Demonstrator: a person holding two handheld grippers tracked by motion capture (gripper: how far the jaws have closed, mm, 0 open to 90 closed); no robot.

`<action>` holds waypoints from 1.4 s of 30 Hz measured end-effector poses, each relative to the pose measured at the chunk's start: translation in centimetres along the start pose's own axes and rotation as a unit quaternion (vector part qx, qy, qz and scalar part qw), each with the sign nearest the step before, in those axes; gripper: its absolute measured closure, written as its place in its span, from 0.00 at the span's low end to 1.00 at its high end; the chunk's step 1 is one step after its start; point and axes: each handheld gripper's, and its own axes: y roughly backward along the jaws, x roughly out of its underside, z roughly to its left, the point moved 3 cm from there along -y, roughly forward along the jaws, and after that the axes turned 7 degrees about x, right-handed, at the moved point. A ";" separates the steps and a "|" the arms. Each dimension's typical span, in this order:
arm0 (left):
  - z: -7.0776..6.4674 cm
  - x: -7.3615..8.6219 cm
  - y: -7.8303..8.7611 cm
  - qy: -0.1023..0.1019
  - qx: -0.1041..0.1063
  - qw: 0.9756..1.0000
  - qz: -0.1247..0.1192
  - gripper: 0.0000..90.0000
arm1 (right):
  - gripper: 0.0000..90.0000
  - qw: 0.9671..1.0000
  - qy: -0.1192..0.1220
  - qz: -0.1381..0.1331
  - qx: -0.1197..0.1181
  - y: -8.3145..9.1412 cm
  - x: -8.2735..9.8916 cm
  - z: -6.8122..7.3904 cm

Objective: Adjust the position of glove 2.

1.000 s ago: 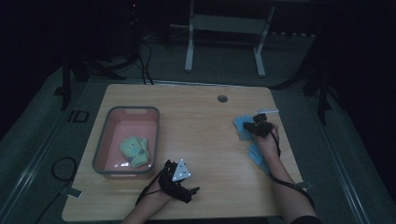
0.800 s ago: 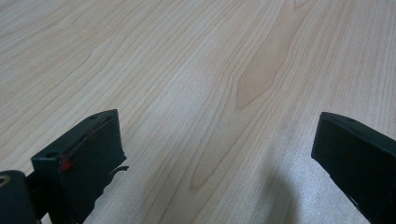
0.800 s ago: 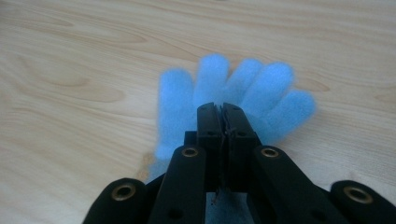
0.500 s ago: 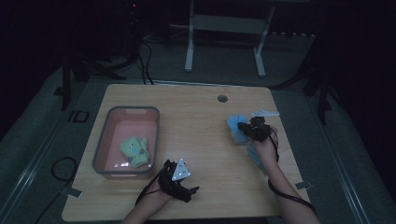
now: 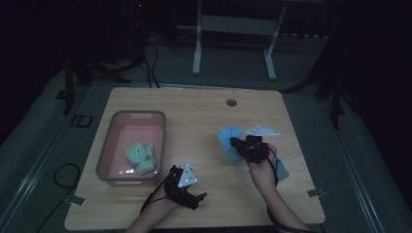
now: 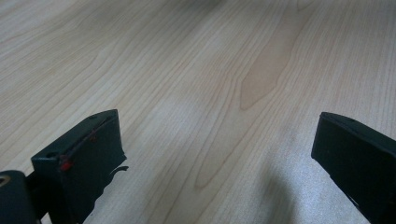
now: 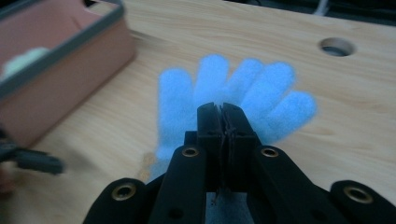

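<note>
While the high view puts the right gripper [image 5: 238,144] over a fuzzy light-blue glove [image 5: 228,140] right of the pink grey-rimmed plastic bin [image 5: 109,141], only the right gripper view shows its jaws pressed flat together with the glove's five fingers fanned out past the tips; whether fabric is pinched between them, can't tell. That view also catches the bin wall at left and a round hole in the light wooden table [image 7: 336,46] beyond the glove. Left gripper [image 5: 194,196] sits near the table's front edge, just right of the bin's near corner. Left gripper view: jaws spread wide, bare wood grain between them. High view alone shows a green-yellow soft item [image 5: 141,156] inside the bin.
</note>
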 end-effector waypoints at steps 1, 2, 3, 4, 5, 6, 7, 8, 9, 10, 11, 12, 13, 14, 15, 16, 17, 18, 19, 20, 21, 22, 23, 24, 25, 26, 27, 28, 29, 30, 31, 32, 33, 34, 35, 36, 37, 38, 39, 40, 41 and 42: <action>0.0 0.0 0.0 0.001 0.000 1.000 0.000 0.03 | 0.97 1.000 0.000 0.004 0.001 -0.1 0.2 0.5; 0.1 0.0 0.1 0.000 0.000 1.000 -0.001 0.03 | 0.97 1.000 -0.005 0.007 -0.002 -0.2 0.6 1.0; 0.1 -0.1 0.1 0.000 -0.001 1.000 -0.002 0.03 | 0.97 1.000 -0.011 0.009 -0.007 -0.3 0.9 1.4; 0.1 -0.1 0.2 -0.001 -0.003 1.000 -0.004 0.03 | 0.97 1.000 -0.005 0.013 -0.002 -0.4 1.3 1.9; 0.1 -0.1 0.2 -0.001 -0.003 1.000 -0.005 0.03 | 0.97 1.000 -0.011 0.017 0.000 -0.7 2.1 2.5; 0.1 -0.1 0.2 -0.001 -0.003 1.000 -0.006 0.03 | 0.97 1.000 -0.011 0.017 0.000 -0.7 2.1 2.5; 0.1 -0.1 0.3 -0.001 -0.004 1.000 -0.007 0.03 | 0.97 1.000 -0.009 0.020 0.003 -0.9 2.4 2.8; 0.1 -0.1 0.3 -0.001 -0.004 1.000 -0.008 0.03 | 0.97 1.000 -0.006 0.020 0.013 -1.2 2.9 3.1; 0.0 -0.2 0.2 0.000 -0.003 1.000 -0.009 0.03 | 0.97 1.000 -0.007 0.025 0.014 -1.4 3.4 3.2; 0.1 -0.2 0.2 -0.001 -0.003 1.000 -0.009 0.03 | 0.97 0.999 -0.009 0.030 0.014 -1.7 3.9 3.3; 0.1 -0.1 0.2 -0.001 -0.002 1.000 -0.007 0.03 | 0.97 0.999 -0.007 0.033 0.021 -2.0 4.3 3.4; 0.1 -0.1 0.2 0.000 -0.002 1.000 -0.005 0.03 | 0.97 0.999 -0.008 0.037 0.025 -2.2 4.8 3.5; 0.1 -0.1 0.2 0.000 -0.001 1.000 -0.005 0.03 | 0.97 0.999 -0.016 0.044 0.021 -2.5 5.2 3.5; 0.1 -0.1 0.2 0.001 0.000 1.000 -0.005 0.03 | 0.97 0.998 -0.023 0.048 0.020 -2.8 5.6 3.5; 0.1 -0.1 0.2 0.001 0.001 1.000 -0.003 0.03 | 0.97 0.998 -0.021 0.050 0.028 -3.0 5.9 3.5; 0.1 0.0 0.2 -0.001 -0.001 1.000 -0.002 0.03 | 0.97 0.998 -0.019 0.052 0.034 -3.3 6.1 3.4; 0.1 0.0 0.1 -0.001 -0.001 1.000 -0.002 0.03 | 0.97 0.998 -0.030 0.055 0.033 -3.5 6.3 3.3; 0.1 0.0 0.1 -0.001 -0.001 1.000 -0.003 0.03 | 0.97 0.997 -0.033 0.056 0.035 -3.7 6.4 3.2; 0.1 0.0 0.1 -0.001 -0.001 1.000 -0.003 0.03 | 0.97 0.997 -0.034 0.060 0.041 -4.2 6.7 3.1; 0.1 0.0 0.1 -0.001 -0.002 1.000 -0.003 0.03 | 0.97 0.997 -0.034 0.060 0.041 -4.2 6.7 3.1; 0.0 0.0 0.1 -0.002 -0.001 1.000 -0.003 0.03 | 0.97 0.997 -0.034 0.061 0.044 -4.4 6.9 3.1; 0.0 0.0 0.1 -0.002 -0.001 1.000 -0.003 0.03 | 0.96 0.996 -0.033 0.063 0.050 -4.7 7.1 3.1; 0.0 0.0 0.1 -0.003 -0.001 1.000 -0.003 0.03 | 0.96 0.996 -0.035 0.067 0.048 -5.0 7.4 3.1; 0.0 0.0 0.1 -0.003 0.000 1.000 -0.002 0.03 | 0.96 0.996 -0.035 0.069 0.051 -5.1 7.6 3.1; 0.0 0.0 0.1 -0.003 0.000 1.000 -0.002 0.03 | 0.94 0.996 -0.035 0.068 0.053 -5.3 7.7 3.1; 0.0 0.1 0.1 -0.003 0.000 1.000 -0.003 0.03 | 0.91 0.996 -0.034 0.068 0.052 -5.3 7.8 3.1; 0.0 0.1 0.0 -0.004 0.000 1.000 -0.002 0.03 | 0.90 0.996 -0.033 0.068 0.054 -5.4 7.8 3.1; 0.0 0.1 0.0 -0.005 -0.001 1.000 -0.001 0.03 | 0.88 0.996 -0.032 0.067 0.053 -5.5 7.8 3.2; 0.0 0.1 0.0 -0.005 -0.001 1.000 -0.001 0.03 | 0.86 0.996 -0.030 0.067 0.050 -5.5 7.8 3.2; 0.1 0.1 0.0 -0.004 -0.001 1.000 -0.001 0.03 | 0.85 0.996 -0.029 0.067 0.050 -5.5 7.8 3.2; 0.1 0.1 0.0 -0.004 -0.001 1.000 0.000 0.03 | 0.84 0.996 -0.031 0.068 0.047 -5.5 7.8 3.2; 0.1 0.1 0.0 -0.005 -0.002 1.000 0.001 0.03 | 0.82 0.996 -0.028 0.069 0.046 -5.4 7.7 3.3; 0.1 0.1 -0.1 -0.004 -0.001 1.000 0.001 0.03 | 0.79 0.996 -0.026 0.068 0.045 -5.3 7.6 3.3; 0.1 0.1 -0.1 -0.004 -0.001 1.000 0.002 0.03 | 0.78 0.997 -0.026 0.067 0.042 -5.2 7.5 3.3; 0.1 0.2 -0.1 -0.004 -0.001 1.000 0.001 0.03 | 0.75 0.997 -0.027 0.066 0.037 -5.0 7.3 3.3; 0.1 0.2 -0.1 -0.005 -0.001 1.000 0.001 0.03 | 0.71 0.997 -0.022 0.066 0.032 -4.9 7.1 3.3; 0.1 0.2 -0.1 -0.005 -0.001 1.000 0.001 0.03 | 0.70 0.997 -0.016 0.066 0.027 -4.7 6.9 3.3; 0.1 0.2 -0.1 -0.005 -0.001 1.000 0.001 0.03 | 0.68 0.998 -0.014 0.064 0.026 -4.6 6.7 3.3; 0.1 0.2 -0.1 -0.006 -0.002 1.000 0.000 0.03 | 0.67 0.998 -0.010 0.062 0.025 -4.4 6.5 3.1; 0.1 0.2 -0.1 -0.006 -0.002 1.000 0.000 0.03 | 0.66 0.998 -0.007 0.064 0.024 -4.3 6.2 3.0; 0.2 0.2 -0.1 -0.006 -0.002 1.000 0.000 0.03 | 0.64 0.998 -0.007 0.064 0.023 -4.2 5.9 2.7; 0.2 0.2 -0.1 -0.007 -0.002 1.000 0.002 0.03 | 0.64 0.998 -0.006 0.061 0.025 -4.0 5.6 2.5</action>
